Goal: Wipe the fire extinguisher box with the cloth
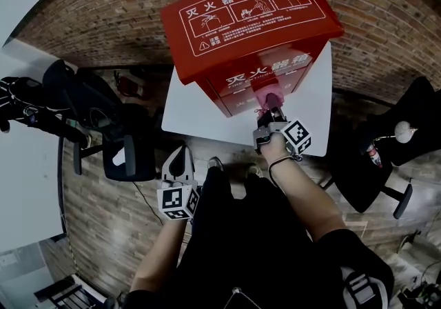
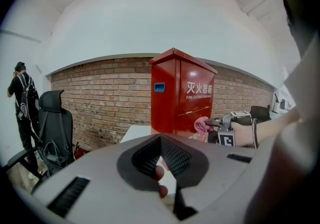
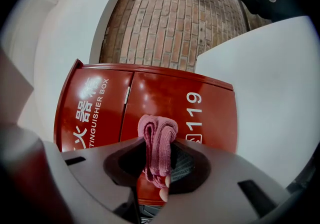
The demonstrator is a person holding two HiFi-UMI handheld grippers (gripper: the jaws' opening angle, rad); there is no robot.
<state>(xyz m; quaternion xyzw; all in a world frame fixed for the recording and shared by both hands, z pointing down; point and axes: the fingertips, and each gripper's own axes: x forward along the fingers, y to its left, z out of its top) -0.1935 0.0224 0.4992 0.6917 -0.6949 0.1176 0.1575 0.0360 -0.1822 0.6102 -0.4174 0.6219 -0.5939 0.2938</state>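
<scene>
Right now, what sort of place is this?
Likely an office or studio: brown brick wall, black office chair, and a red metal fire extinguisher box on a white table.

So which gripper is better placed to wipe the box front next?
Right. The right gripper has its jaws shut on the pink cloth, held at the front door of the fire extinguisher box. The left gripper hangs back near the person's body, jaws together and empty.
</scene>
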